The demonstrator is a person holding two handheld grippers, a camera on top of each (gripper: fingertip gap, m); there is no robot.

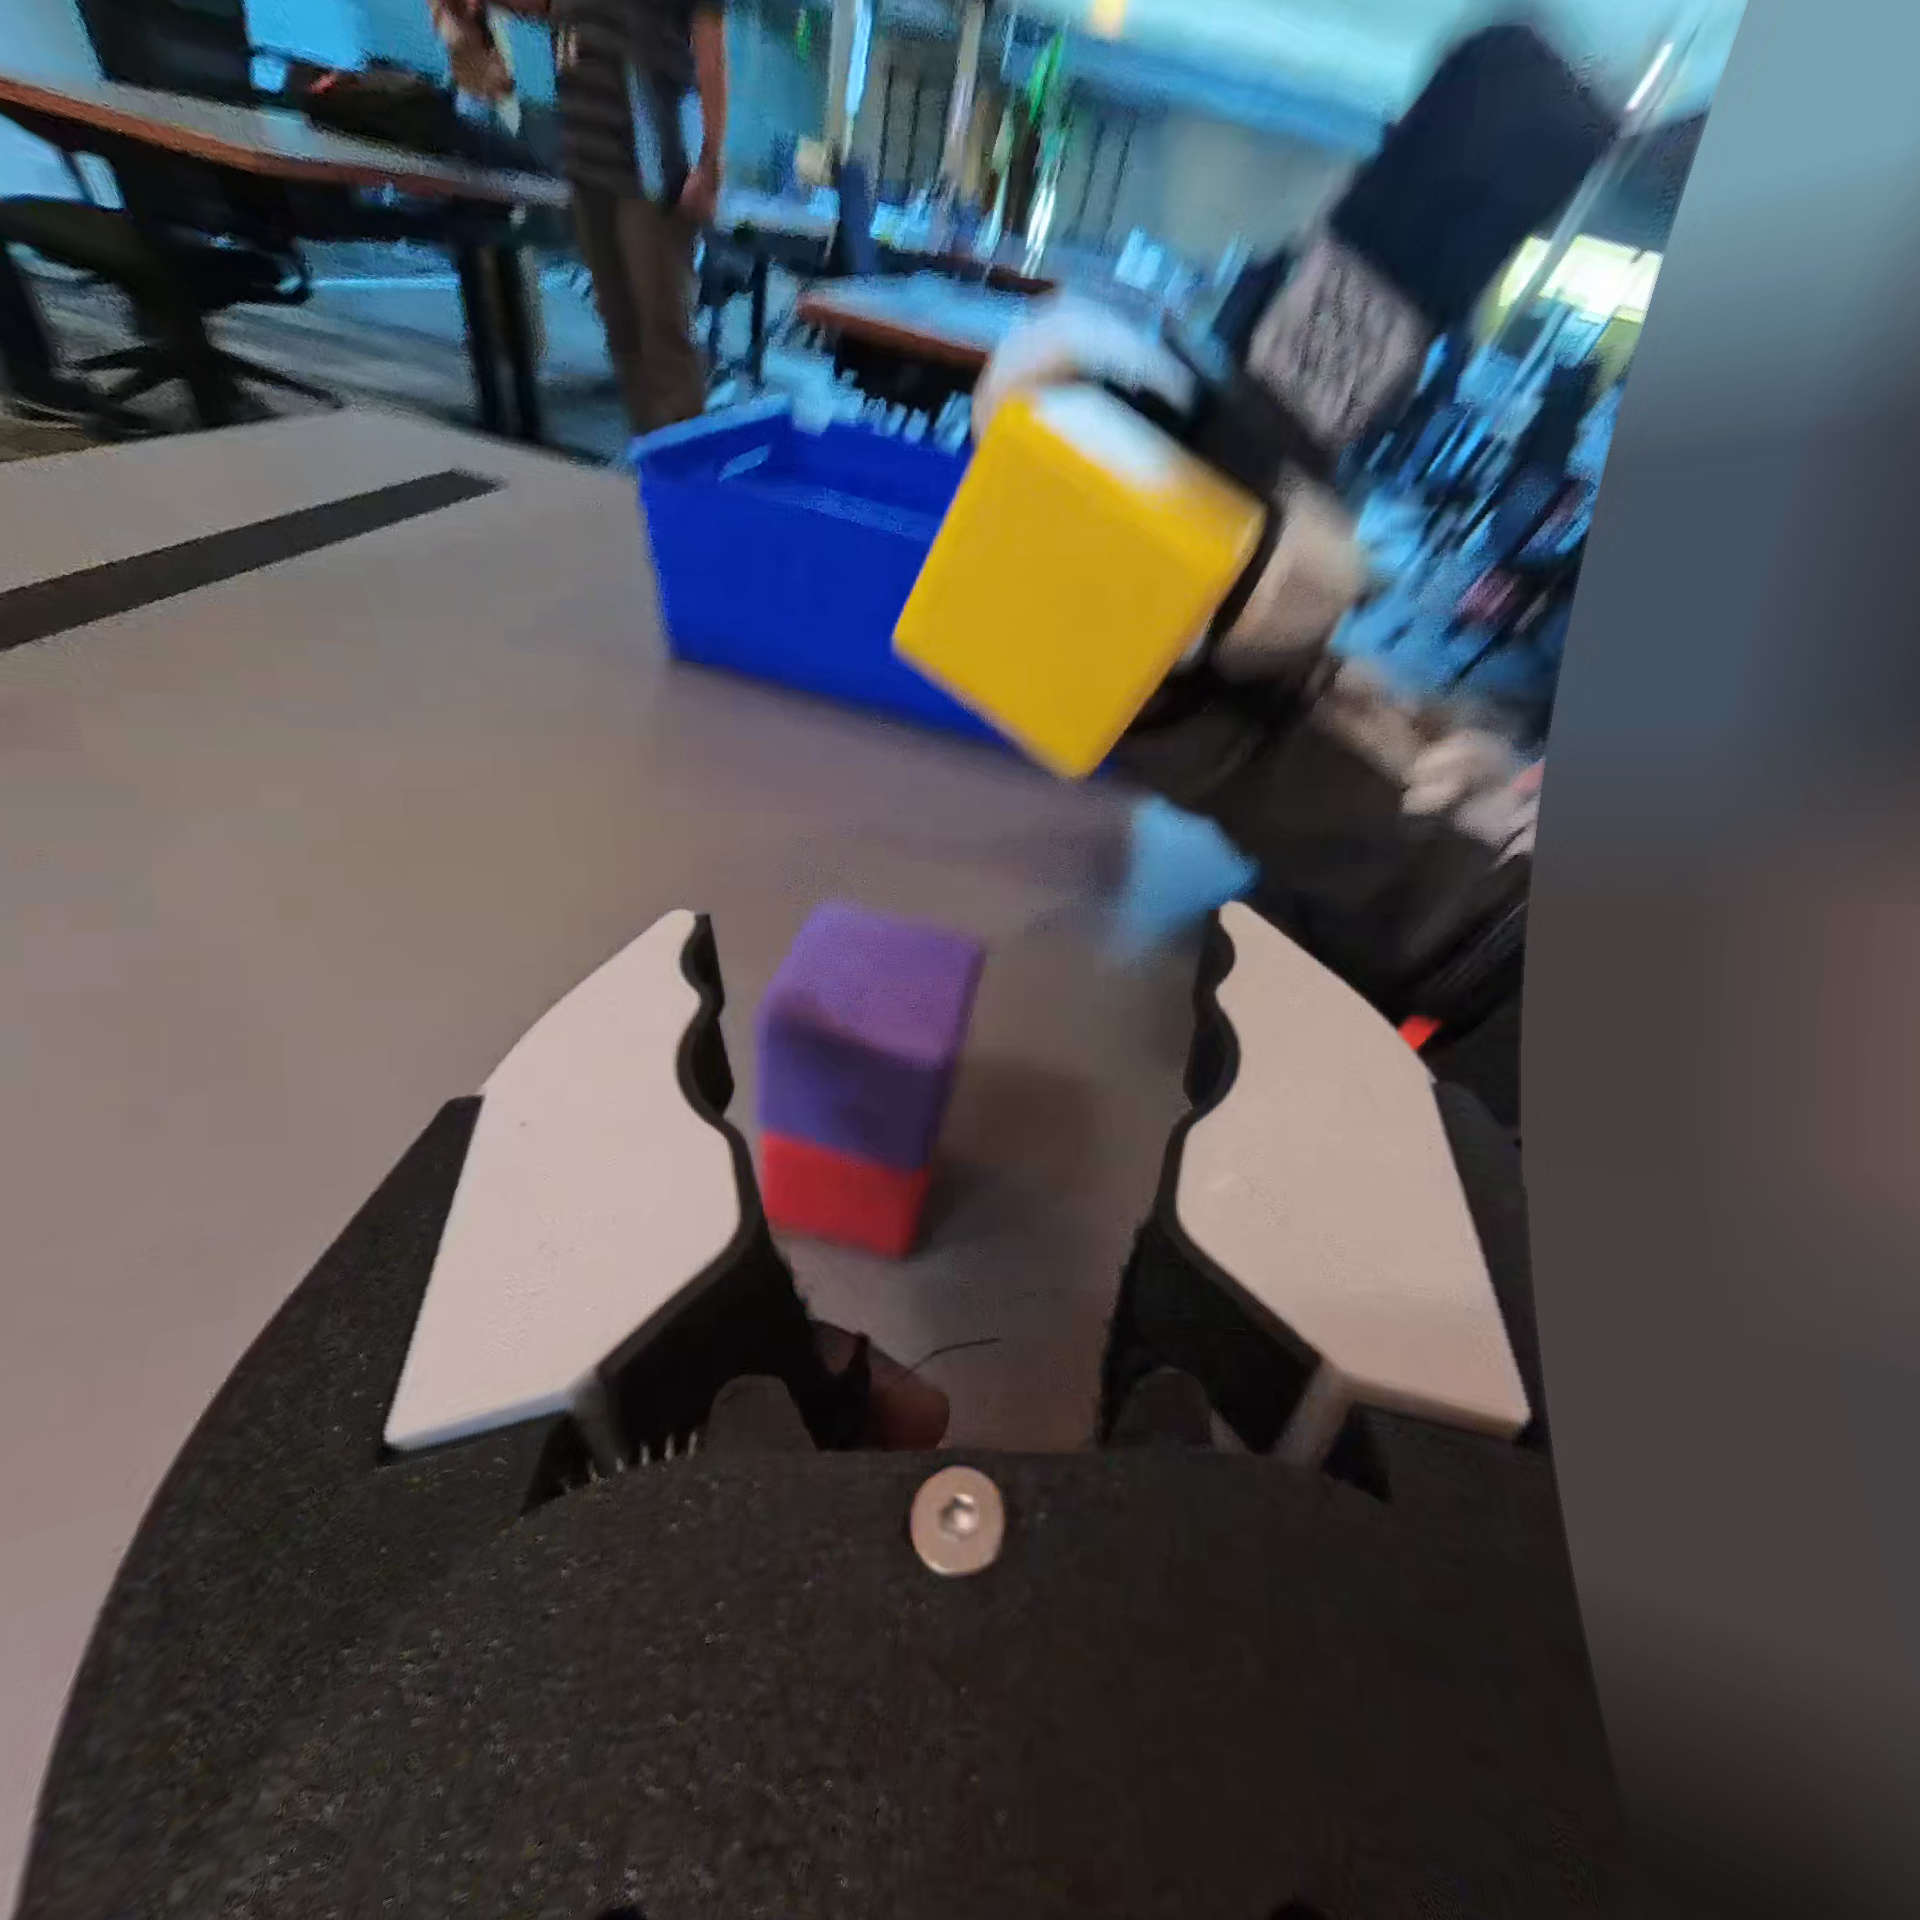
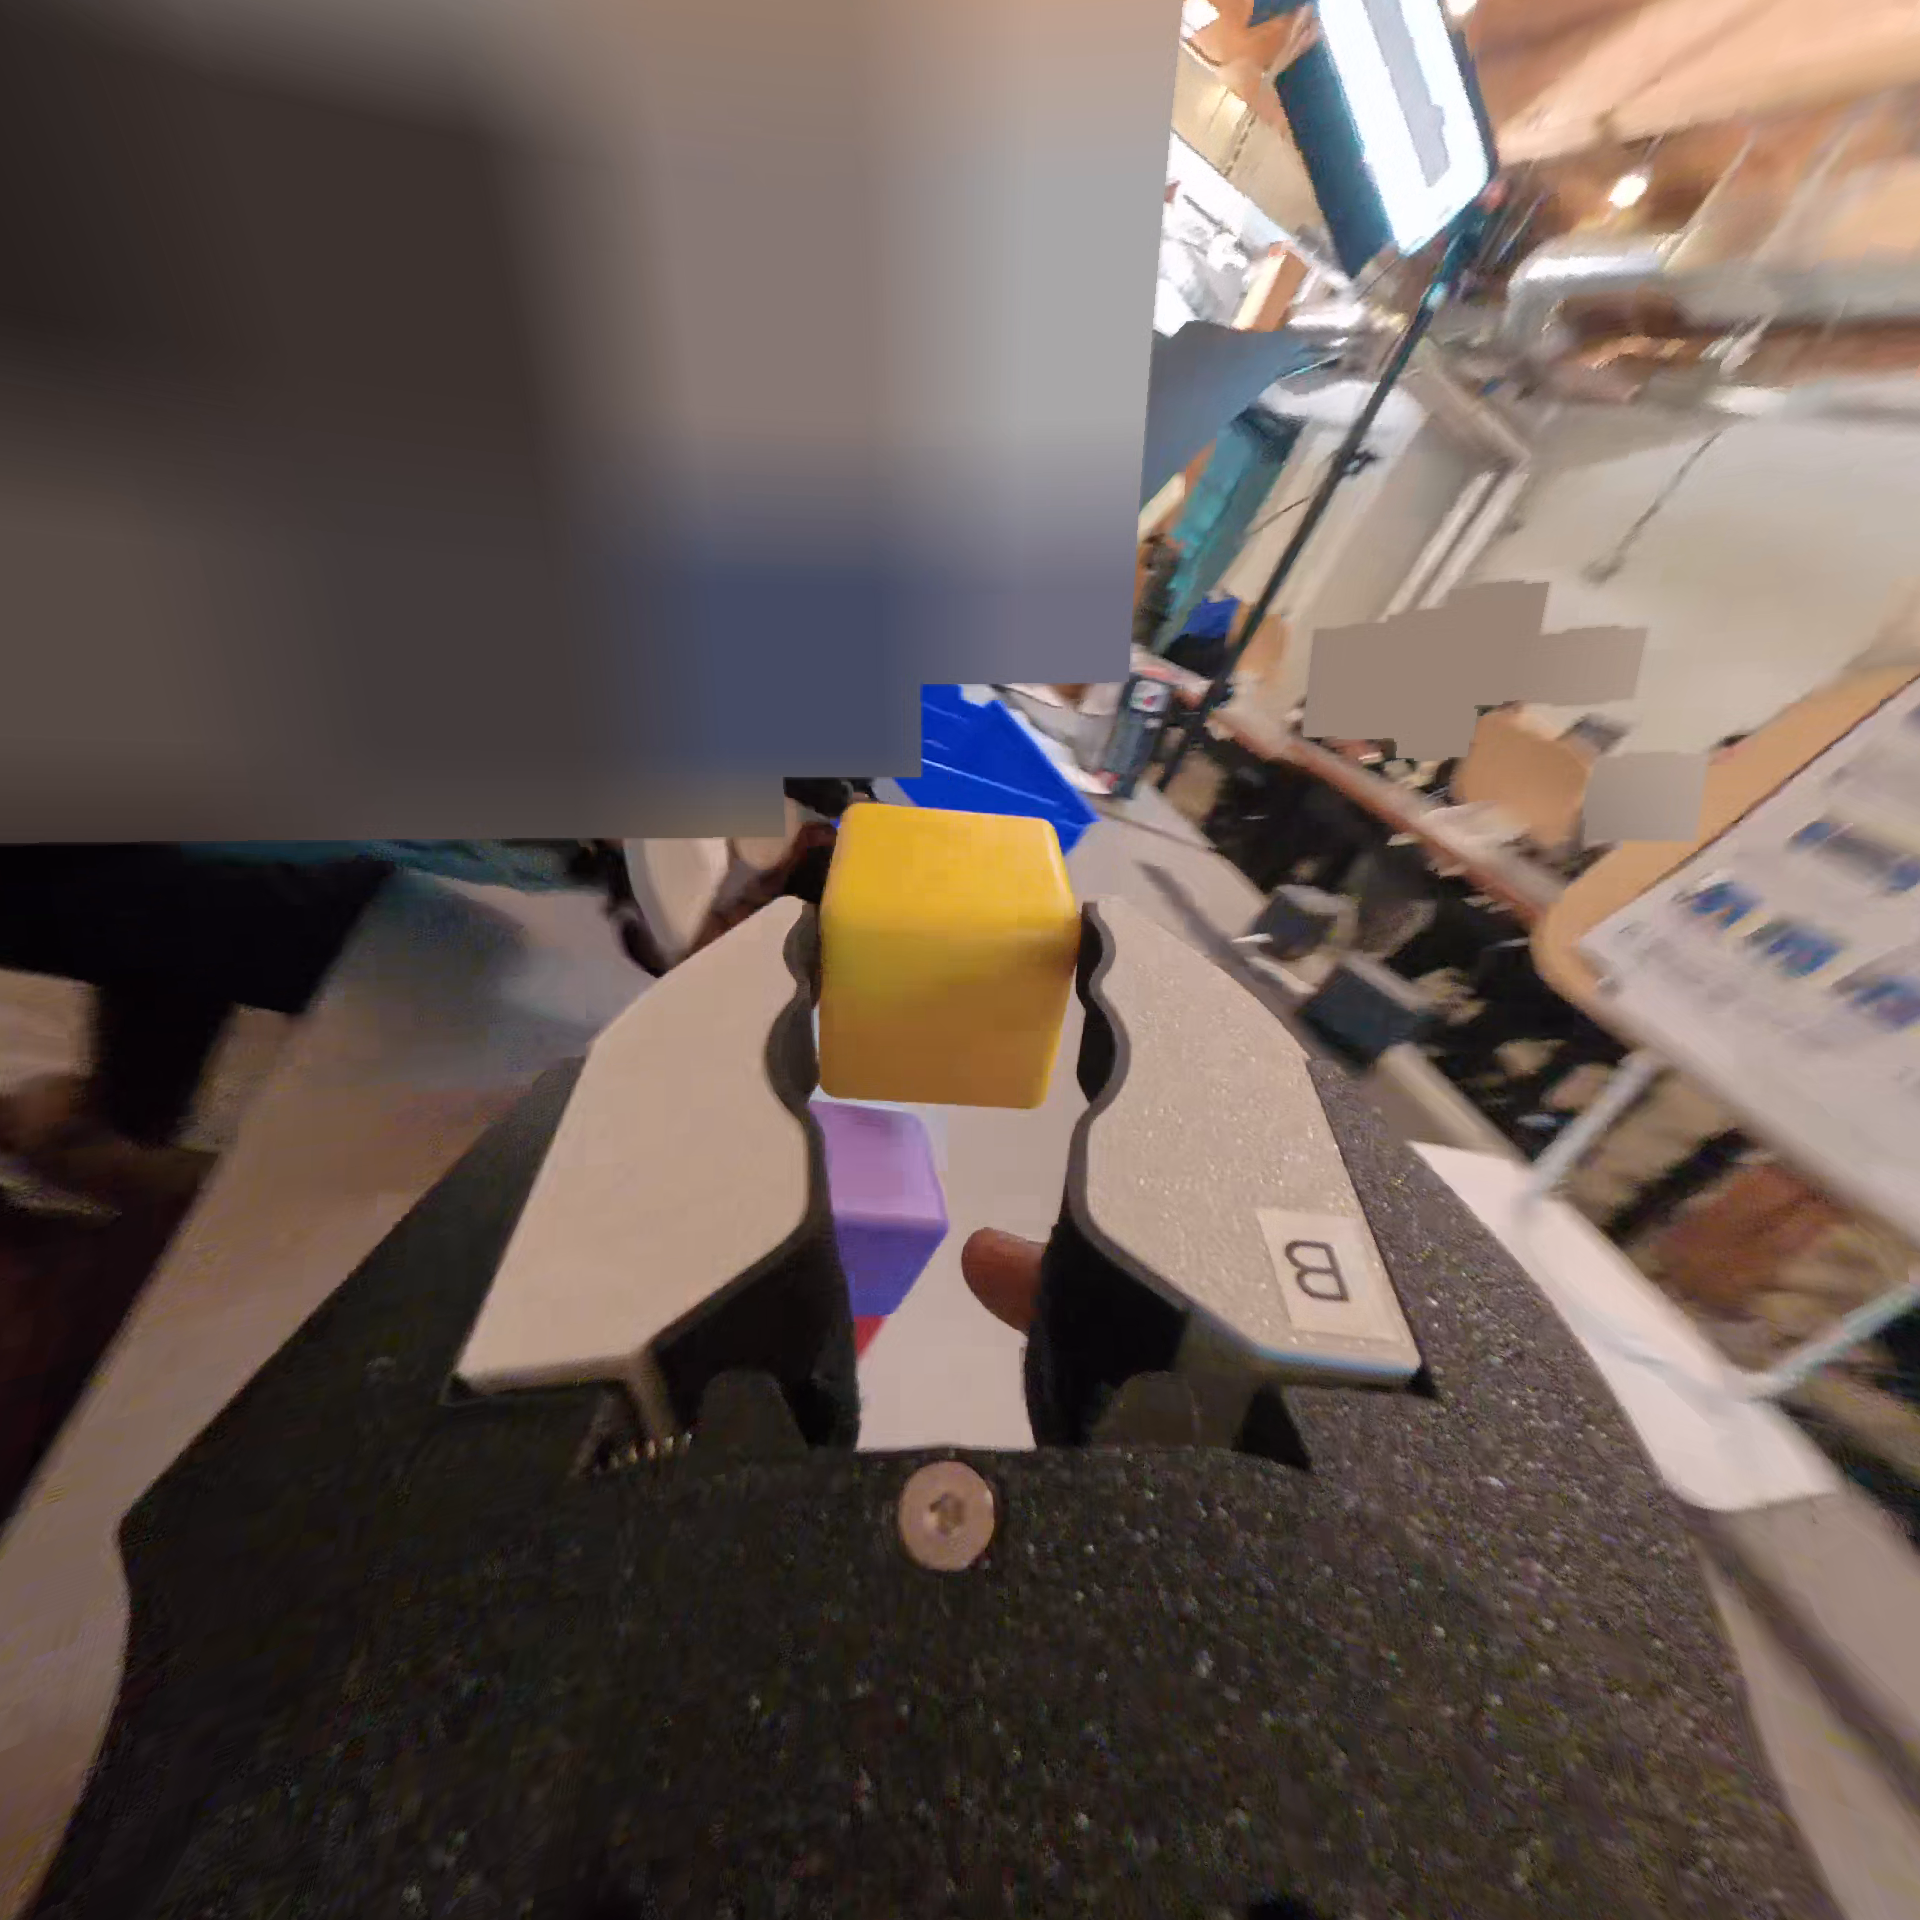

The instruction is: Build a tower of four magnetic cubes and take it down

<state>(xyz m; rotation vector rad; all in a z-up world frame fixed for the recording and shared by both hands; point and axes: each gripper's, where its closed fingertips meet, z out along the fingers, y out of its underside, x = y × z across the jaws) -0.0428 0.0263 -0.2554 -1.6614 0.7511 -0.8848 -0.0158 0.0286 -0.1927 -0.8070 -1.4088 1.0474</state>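
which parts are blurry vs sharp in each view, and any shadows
Left wrist view: its own open left gripper is sharp; the purple cube on the red cube is soft, casting a faint shadow rightward on the grey table; the yellow cube and blue bin are motion-smeared. Right wrist view: the right gripper and clamped yellow cube are crisp, the background streaked.

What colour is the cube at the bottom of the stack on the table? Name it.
Red: the bottom cube sits under the purple cube, clearest in the left wrist view.

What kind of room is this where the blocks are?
Probably a shared office or lab workroom. There are long desks with an office chair behind the grey table, a blue bin on it, and a big screen on a stand.
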